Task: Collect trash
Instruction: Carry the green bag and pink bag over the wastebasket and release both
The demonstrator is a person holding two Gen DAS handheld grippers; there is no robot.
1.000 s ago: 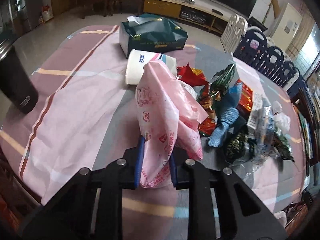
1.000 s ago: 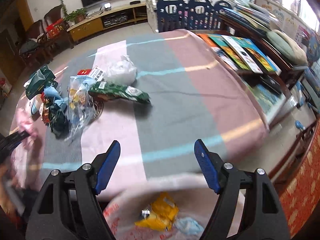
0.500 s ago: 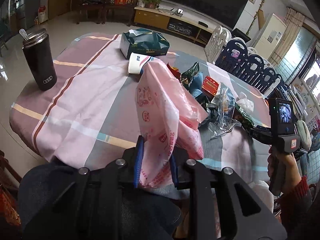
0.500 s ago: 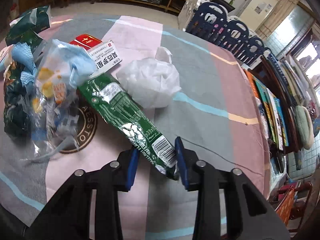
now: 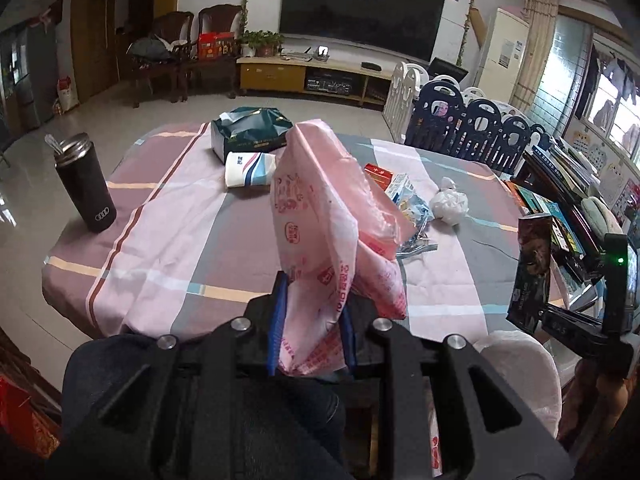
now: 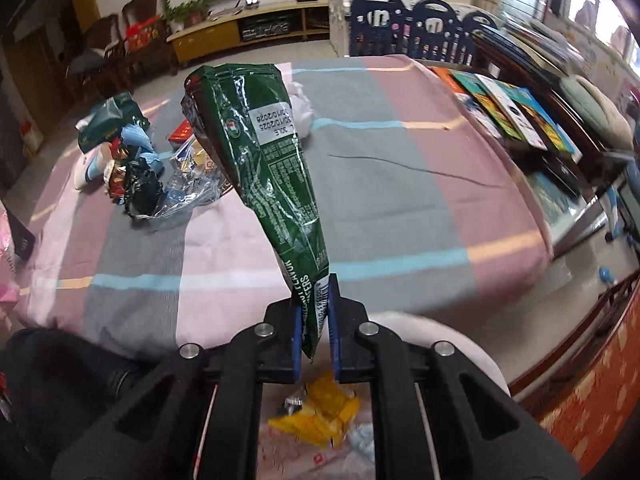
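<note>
Left to right from my remote seat: black steel-rimmed travel tumbler is standing at the bench's left edge. Dark green tissue pack and a white-and-blue paper cup on its side are sitting further back on the bench with the pink-and-grey striped cloth. Left claw is clenched, gripping the thin pink printed plastic bag, which is standing up between the blue pads. Right of it, the crumpled white plastic bag is lying on the cloth near a heap of mixed snack wrappers. Right claw has just been closing and I'm seeing it clamped on the lower end of the long green foil snack wrapper, which is lifted clear of the bench. Below that claw, an open pink bag with yellow wrappers inside is showing.
</note>
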